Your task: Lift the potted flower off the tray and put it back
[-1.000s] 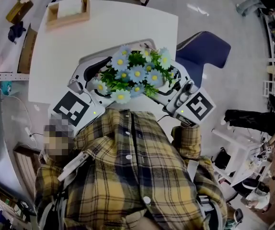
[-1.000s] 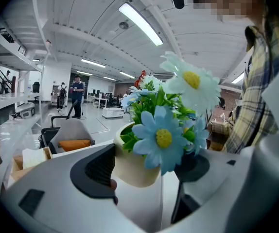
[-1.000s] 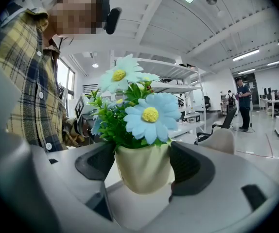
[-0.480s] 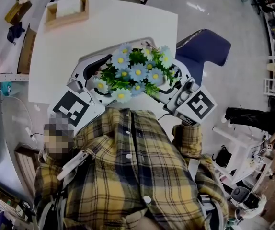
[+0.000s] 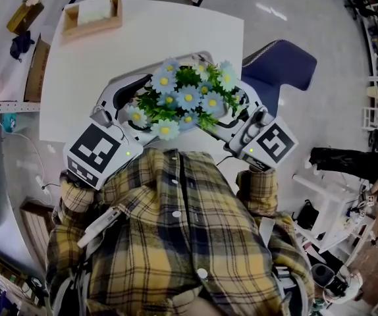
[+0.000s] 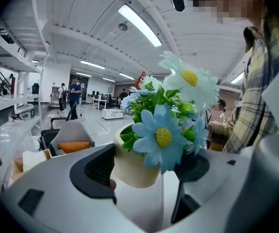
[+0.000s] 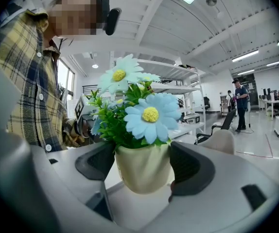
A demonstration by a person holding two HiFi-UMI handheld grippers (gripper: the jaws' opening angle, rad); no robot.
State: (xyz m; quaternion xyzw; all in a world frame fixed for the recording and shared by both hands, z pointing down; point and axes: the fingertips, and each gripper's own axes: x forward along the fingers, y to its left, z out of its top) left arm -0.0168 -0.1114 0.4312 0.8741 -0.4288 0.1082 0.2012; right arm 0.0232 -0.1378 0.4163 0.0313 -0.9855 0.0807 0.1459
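**Pot [image 7: 143,173] clamped by both grippers**

The right gripper [image 7: 144,165] presses its pads on the pot at 3 and 9 o'clock. The left gripper [image 6: 147,171] clasps it too, one pad behind a flower [image 6: 163,137]. The pot is over the table's [image 5: 143,38] 6 o'clock edge.

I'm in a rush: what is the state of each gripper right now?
Left gripper: closed on the pot.
Right gripper: closed on the same pot.
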